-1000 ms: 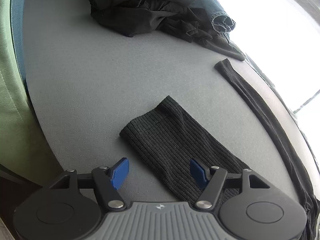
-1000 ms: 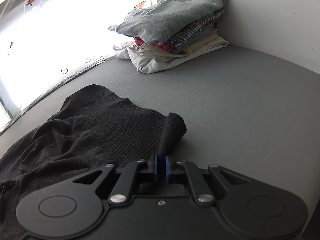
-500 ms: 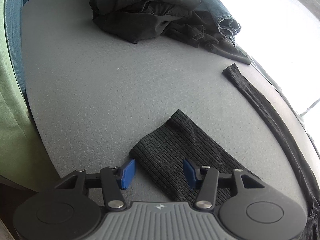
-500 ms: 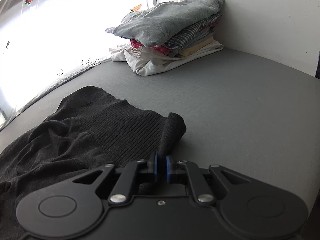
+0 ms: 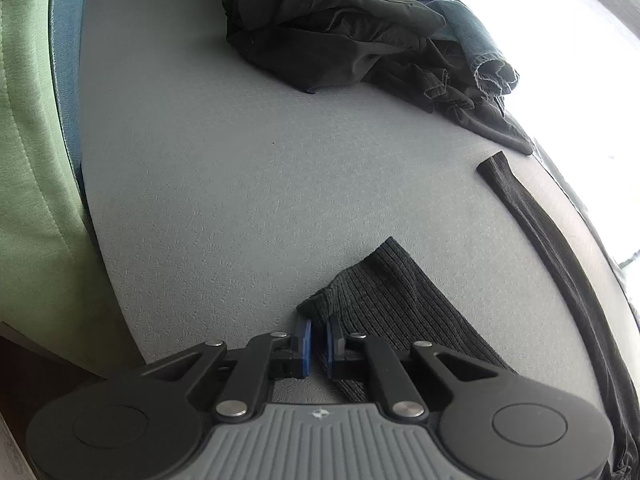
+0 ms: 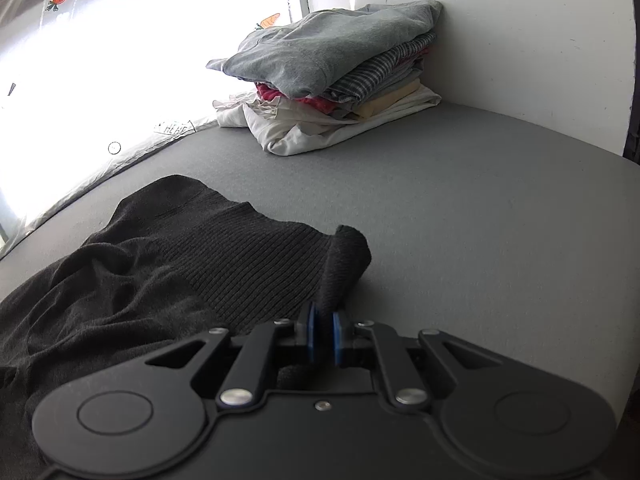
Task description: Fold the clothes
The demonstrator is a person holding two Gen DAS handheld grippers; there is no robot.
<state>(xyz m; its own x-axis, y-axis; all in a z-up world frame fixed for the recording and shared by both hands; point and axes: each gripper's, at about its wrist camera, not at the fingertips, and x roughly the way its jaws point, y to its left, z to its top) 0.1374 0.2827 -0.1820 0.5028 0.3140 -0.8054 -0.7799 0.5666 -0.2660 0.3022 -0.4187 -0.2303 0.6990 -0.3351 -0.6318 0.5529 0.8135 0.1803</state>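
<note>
A dark ribbed knit garment lies on the grey table. In the left wrist view its ribbed cuff end (image 5: 384, 300) lies flat, and my left gripper (image 5: 317, 340) is shut on the cuff's near corner. A long thin dark sleeve (image 5: 540, 232) runs along the right side. In the right wrist view the garment's body (image 6: 168, 264) spreads to the left, and my right gripper (image 6: 323, 336) is shut on a raised ribbed corner (image 6: 344, 264).
A heap of black and denim clothes (image 5: 360, 36) lies at the far end of the grey table (image 5: 220, 168). A green chair (image 5: 28, 160) stands at the left edge. A stack of folded clothes (image 6: 332, 76) sits against the white wall.
My left gripper moved forward over the cuff's corner and closed on it. My right gripper stayed shut on its corner, almost still.
</note>
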